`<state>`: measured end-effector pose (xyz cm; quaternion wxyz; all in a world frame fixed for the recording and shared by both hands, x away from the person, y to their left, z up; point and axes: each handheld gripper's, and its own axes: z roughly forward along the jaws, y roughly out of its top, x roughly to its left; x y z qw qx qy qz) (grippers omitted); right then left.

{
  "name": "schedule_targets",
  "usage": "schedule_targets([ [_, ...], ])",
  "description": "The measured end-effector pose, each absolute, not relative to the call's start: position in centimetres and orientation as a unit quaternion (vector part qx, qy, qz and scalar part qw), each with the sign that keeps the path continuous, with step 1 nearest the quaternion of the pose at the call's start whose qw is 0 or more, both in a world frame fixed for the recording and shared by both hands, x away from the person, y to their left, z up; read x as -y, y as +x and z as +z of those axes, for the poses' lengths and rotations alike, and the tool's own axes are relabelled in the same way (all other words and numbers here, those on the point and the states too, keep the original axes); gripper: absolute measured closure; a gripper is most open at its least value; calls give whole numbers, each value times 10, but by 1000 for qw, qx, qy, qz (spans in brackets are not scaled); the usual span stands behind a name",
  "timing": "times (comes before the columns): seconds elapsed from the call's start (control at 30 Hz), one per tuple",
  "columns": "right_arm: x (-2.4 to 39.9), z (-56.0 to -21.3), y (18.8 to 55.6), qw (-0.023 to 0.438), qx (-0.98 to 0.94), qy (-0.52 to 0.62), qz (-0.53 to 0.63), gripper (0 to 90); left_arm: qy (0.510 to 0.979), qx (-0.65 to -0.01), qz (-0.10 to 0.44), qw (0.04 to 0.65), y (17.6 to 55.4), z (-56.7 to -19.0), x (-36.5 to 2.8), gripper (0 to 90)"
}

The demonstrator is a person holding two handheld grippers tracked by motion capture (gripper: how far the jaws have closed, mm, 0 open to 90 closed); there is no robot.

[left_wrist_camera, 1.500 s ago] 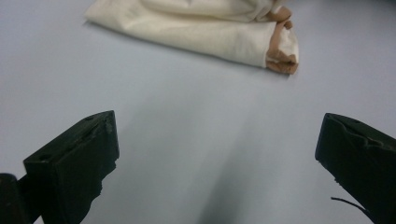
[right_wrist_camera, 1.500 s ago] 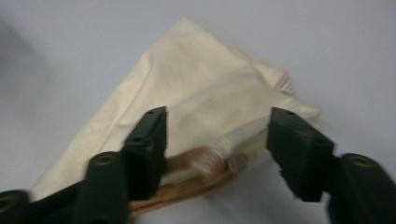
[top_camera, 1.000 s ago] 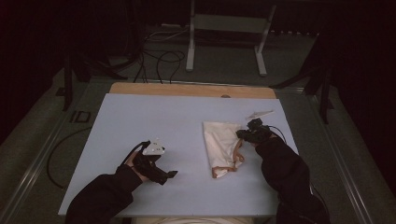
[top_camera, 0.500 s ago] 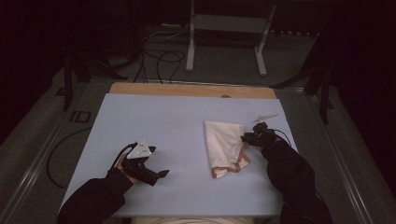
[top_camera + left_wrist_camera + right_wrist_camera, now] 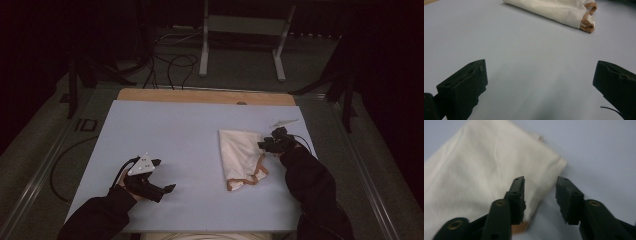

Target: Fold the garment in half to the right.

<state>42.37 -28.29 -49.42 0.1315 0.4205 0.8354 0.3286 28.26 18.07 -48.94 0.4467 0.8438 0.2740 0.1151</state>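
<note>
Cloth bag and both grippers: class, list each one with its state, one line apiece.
Cloth bag: lying flat on the table, brown handles at its near end, free of both grippers.
Left gripper: open, nothing between its jaws.
Right gripper: jaws just opening, parted at the bag's edge.

Cream cloth bag (image 5: 240,152) with tan-brown handles (image 5: 255,174), plain, no print. Pale blue-grey table (image 5: 175,130) beneath the bag, light wood strip (image 5: 200,96) beyond it. Black grippers (image 5: 150,175).

surface: pale blue table (image 5: 165,130) | on it: folded cream cloth (image 5: 238,150), brown trim
</note>
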Motion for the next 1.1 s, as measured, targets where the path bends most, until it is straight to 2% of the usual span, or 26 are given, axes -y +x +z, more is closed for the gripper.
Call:
schedule_targets([
  [0.17, 276, -490, 444, 135, -831, 430, 326, 553, 843, -274, 109, 450, 283, -496, -180, 3],
  [0.37, 272, -503, 465, 125, -830, 448, 307, 554, 843, -274, 101, 451, 285, -501, -178, 3],
  [0.5, 272, -511, 471, 114, -834, 454, 293, 651, 843, -273, 101, 453, 285, -501, -179, 3],
  [0.6, 271, -511, 471, 107, -834, 452, 299, 822, 841, -277, 101, 454, 286, -501, -180, 3],
  [0.67, 267, -509, 470, 122, -841, 439, 291, 855, 840, -277, 101, 455, 286, -501, -180, 3],
  [0.93, 264, -485, 469, 165, -830, 426, 320, 864, 839, -278, 104, 456, 286, -501, -181, 3],
  [1.1, 268, -483, 474, 171, -824, 431, 324, 864, 838, -280, 104, 456, 287, -502, -181, 3],
])
